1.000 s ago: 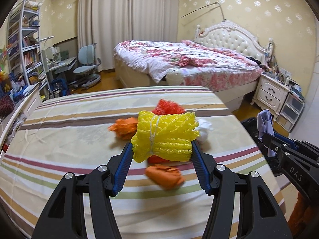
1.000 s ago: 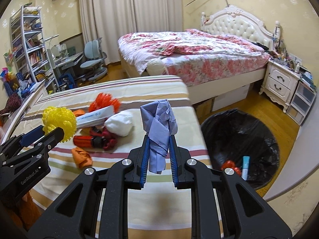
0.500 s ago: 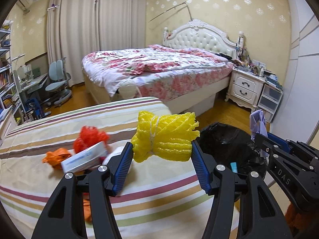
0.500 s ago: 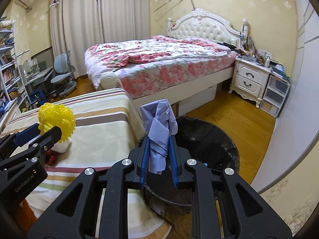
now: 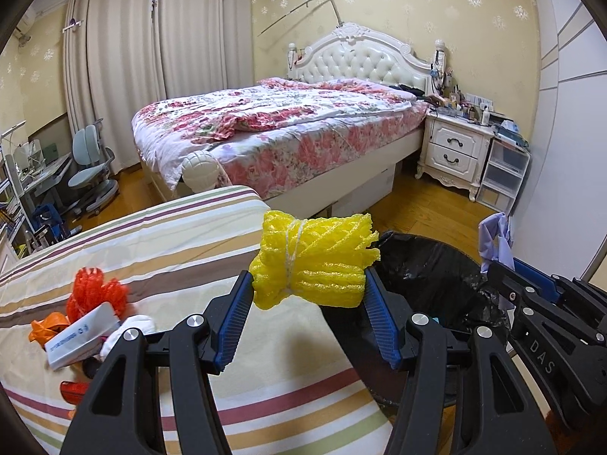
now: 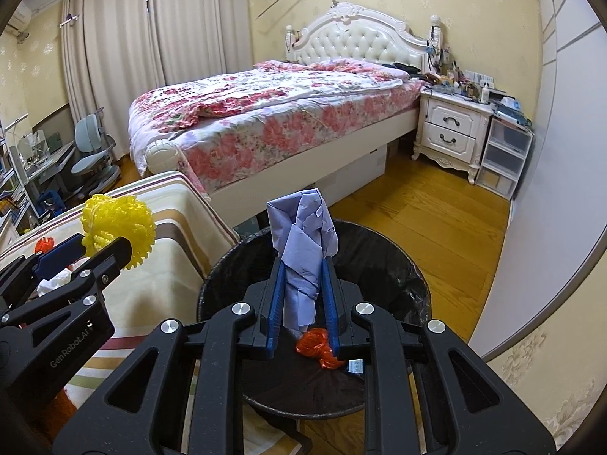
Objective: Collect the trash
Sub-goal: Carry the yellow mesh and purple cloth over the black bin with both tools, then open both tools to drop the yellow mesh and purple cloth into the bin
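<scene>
**2 wrist views, both tilted down toward the far bed**

Each fisheye looks forward along its own gripper. The left view sits over the striped bench (image 5: 311, 341), the right close above the bin (image 6: 379, 250). Both share the bed (image 5: 288, 121), bin and nightstand (image 6: 451, 129).

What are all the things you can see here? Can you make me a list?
yellow foam net: one, yellow, held between the left fingers
crumpled paper: one, pale purple, held between the right fingers, over the bin
bin: one, black liner, on the floor beside the striped table
orange wrapper: one, orange, inside the bin
striped cloth: one, cream with coloured stripes, covering the table
red foam net: one, red-orange, on the cloth
white box: one, white, on the cloth
bed: one, flowery pink, behind
nightstand: one, white, beside the bed
desk chair: one, grey-blue, by the curtains
left gripper: black with blue fingers
right gripper: black with blue fingers
</scene>
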Action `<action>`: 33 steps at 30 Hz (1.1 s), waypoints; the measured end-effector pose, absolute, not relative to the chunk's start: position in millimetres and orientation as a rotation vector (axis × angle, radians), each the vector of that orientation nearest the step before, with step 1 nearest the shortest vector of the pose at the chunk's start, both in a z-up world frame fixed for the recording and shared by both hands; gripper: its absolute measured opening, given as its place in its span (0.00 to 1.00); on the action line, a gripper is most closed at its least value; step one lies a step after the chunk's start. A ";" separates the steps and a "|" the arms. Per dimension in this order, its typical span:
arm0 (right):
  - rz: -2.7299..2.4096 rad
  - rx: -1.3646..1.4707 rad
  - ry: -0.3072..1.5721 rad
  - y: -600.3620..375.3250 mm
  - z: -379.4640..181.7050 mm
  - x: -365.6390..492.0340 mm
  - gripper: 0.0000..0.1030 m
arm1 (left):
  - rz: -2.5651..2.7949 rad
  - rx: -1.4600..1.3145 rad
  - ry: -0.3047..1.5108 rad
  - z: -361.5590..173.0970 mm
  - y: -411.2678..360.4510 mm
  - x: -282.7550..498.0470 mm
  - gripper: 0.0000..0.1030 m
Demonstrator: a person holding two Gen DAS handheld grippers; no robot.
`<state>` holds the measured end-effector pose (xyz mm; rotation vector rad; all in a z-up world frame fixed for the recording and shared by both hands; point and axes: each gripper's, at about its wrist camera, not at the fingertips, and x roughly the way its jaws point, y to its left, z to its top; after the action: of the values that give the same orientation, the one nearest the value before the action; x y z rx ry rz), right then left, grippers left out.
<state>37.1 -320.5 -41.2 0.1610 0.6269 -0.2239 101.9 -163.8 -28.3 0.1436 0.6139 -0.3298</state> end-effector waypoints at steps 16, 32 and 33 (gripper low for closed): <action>-0.267 0.212 0.664 -346.7 -57.7 53.7 0.19 | -0.355 0.205 0.626 -41.3 -202.9 120.9 0.56; -0.302 0.224 0.668 -357.2 -63.1 57.9 0.30 | -0.336 0.209 0.636 -44.7 -208.3 124.5 0.75; -0.305 0.224 0.667 -357.7 -62.9 57.1 0.30 | -0.332 0.209 0.636 -44.2 -207.3 123.9 0.76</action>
<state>57.1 -357.7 -62.9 0.2244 0.6674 -0.3050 123.9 -207.3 -44.2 0.2093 0.6364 -0.3321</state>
